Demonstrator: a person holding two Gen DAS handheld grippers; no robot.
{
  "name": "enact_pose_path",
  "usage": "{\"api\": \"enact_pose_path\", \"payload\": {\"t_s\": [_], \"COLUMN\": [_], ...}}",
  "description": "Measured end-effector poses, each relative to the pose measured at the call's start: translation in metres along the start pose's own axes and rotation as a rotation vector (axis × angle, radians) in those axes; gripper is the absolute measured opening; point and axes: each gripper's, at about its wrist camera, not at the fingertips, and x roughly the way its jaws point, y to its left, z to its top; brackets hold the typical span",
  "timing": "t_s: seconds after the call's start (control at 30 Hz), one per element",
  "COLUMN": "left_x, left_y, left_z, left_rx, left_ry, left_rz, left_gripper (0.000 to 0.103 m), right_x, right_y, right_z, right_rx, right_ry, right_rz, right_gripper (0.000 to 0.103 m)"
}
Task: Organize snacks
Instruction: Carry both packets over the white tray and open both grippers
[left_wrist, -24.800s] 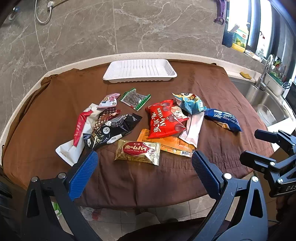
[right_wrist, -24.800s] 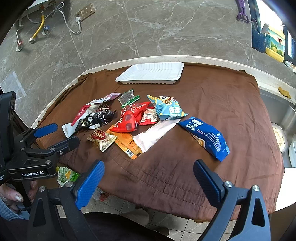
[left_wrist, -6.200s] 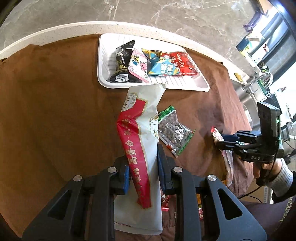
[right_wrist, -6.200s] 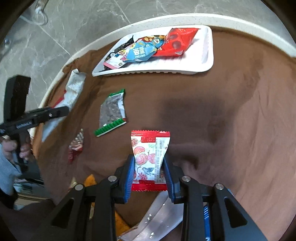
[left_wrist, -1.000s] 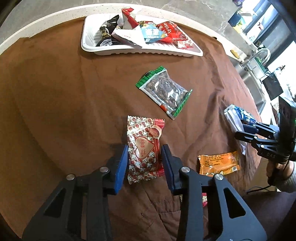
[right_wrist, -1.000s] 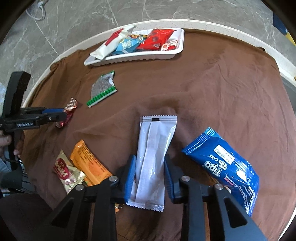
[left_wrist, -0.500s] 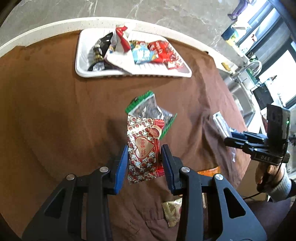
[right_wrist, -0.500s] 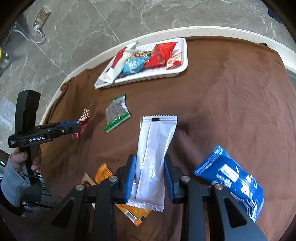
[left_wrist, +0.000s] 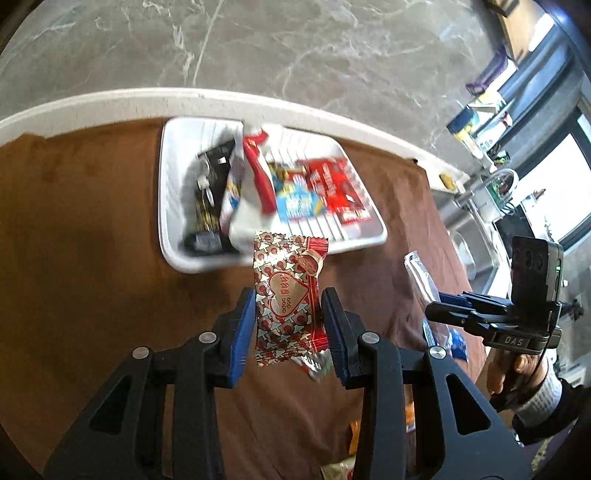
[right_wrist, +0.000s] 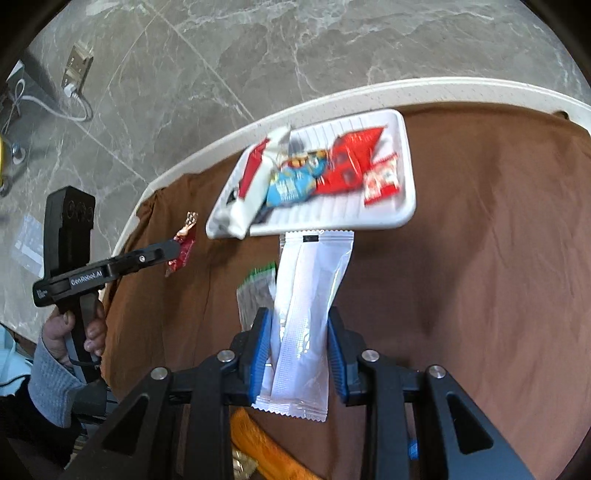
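- The left claw (left_wrist: 288, 325) is clamped on a red-and-silver heart-print snack packet (left_wrist: 286, 295), blue pads pressing both its long edges, and holds it clear of the brown cloth (left_wrist: 92, 258).
- The right claw (right_wrist: 299, 354) grips a long white packet (right_wrist: 306, 314) the same way (top end pointing toward the tray).
- The white tray (right_wrist: 404, 177) sits at the far edge of the tabletop (right_wrist: 443, 86), on the cloth; it already holds a black packet (left_wrist: 208, 192), a white-and-red packet (left_wrist: 255, 184), a blue one (right_wrist: 291, 182), a large red one (right_wrist: 347, 162) and a small red-and-white one (right_wrist: 382, 181).
- A green-edged clear packet (right_wrist: 255, 291) lies on the cloth just left of the white packet.
- An orange packet (right_wrist: 266, 450) lies near the front, partly hidden behind the right claw's frame.
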Motion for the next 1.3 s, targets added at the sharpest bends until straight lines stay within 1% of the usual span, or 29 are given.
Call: {"api": "enact_pose_path", "payload": {"t_s": [0.13, 0.23, 0.37, 0.47, 0.63, 0.77, 0.8, 0.83, 0.87, 0.9, 0.97, 1.03, 1.07, 1.17, 1.3], "left_x": [0.008, 0.017, 0.029, 0.038, 0.052, 0.062, 0.064, 0.068, 0.071, 0.073, 0.078, 0.080, 0.080, 0.076, 0.060], "left_y": [0.013, 0.024, 0.039, 0.047, 0.062, 0.068, 0.068, 0.070, 0.072, 0.071, 0.073, 0.071, 0.070, 0.067, 0.060], "left_z": [0.027, 0.042, 0.066, 0.077, 0.096, 0.107, 0.108, 0.111, 0.113, 0.113, 0.114, 0.114, 0.113, 0.111, 0.105], "left_rx": [-0.017, -0.030, -0.041, -0.056, -0.081, -0.074, -0.072, -0.075, -0.077, -0.076, -0.074, -0.057, -0.051, -0.037, -0.036], "left_ry": [-0.009, -0.015, -0.019, -0.028, -0.041, -0.044, -0.042, -0.037, -0.032, -0.028, -0.027, -0.030, -0.035, -0.049, -0.072], "left_rz": [0.009, 0.011, 0.022, 0.025, 0.038, 0.069, 0.072, 0.085, 0.103, 0.110, 0.114, 0.137, 0.144, 0.169, 0.163], "left_gripper": [0.034, 0.034, 0.034, 0.034, 0.034, 0.034, 0.035, 0.037, 0.040, 0.044, 0.045, 0.049, 0.049, 0.049, 0.050], "right_x": [0.009, 0.021, 0.036, 0.052, 0.073, 0.089, 0.093, 0.095, 0.100, 0.102, 0.104, 0.102, 0.100, 0.094, 0.075], "right_y": [-0.004, -0.007, -0.010, -0.010, -0.009, -0.007, -0.007, -0.006, -0.003, -0.001, 0.000, 0.003, 0.006, 0.011, 0.020], "right_z": [0.029, 0.053, 0.078, 0.100, 0.127, 0.143, 0.147, 0.148, 0.151, 0.152, 0.152, 0.149, 0.147, 0.143, 0.131], "right_rx": [0.017, 0.017, 0.004, 0.002, -0.011, -0.025, -0.028, -0.034, -0.059, -0.075, -0.087, -0.107, -0.124, -0.144, -0.174], "right_ry": [-0.014, -0.018, -0.016, -0.013, -0.008, -0.007, -0.003, 0.001, 0.003, 0.005, 0.004, -0.004, -0.013, -0.026, -0.046], "right_rz": [0.018, 0.017, 0.011, 0.015, 0.012, -0.003, -0.012, -0.022, -0.045, -0.057, -0.067, -0.082, -0.096, -0.103, -0.106], "right_gripper": [0.032, 0.032, 0.032, 0.032, 0.032, 0.033, 0.034, 0.034, 0.035, 0.036, 0.039, 0.043, 0.045, 0.045, 0.046]}}
